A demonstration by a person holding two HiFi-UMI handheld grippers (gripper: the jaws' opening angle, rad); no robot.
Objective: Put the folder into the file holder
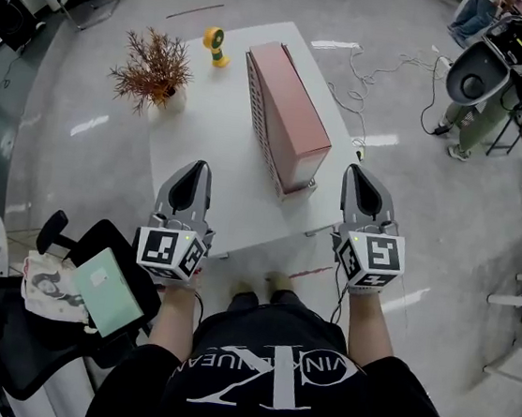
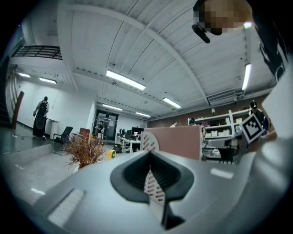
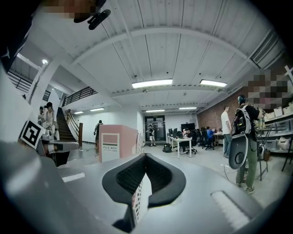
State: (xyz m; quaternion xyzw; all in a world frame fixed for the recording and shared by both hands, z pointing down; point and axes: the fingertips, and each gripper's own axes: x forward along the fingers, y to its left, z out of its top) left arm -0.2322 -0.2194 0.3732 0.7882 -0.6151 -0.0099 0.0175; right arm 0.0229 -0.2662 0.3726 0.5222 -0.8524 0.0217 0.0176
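Note:
A pink file-box folder (image 1: 292, 112) stands upright on the white table (image 1: 202, 148), inside a white perforated file holder (image 1: 257, 99) whose wall runs along its left side. My left gripper (image 1: 195, 168) hovers over the table's near edge, left of the folder, shut and holding nothing. My right gripper (image 1: 358, 173) is off the table's right corner, also shut and empty. The left gripper (image 2: 150, 155) view shows the folder (image 2: 176, 142) and the holder (image 2: 148, 141) ahead. The right gripper (image 3: 143, 159) view shows the folder (image 3: 112, 141) ahead on its left.
A dried plant in a white pot (image 1: 155, 72) and a yellow object (image 1: 215, 44) stand at the table's far left. A black chair (image 1: 48, 328) with a green notebook (image 1: 104, 292) is at my lower left. Cables (image 1: 361, 83) lie on the floor beyond the table.

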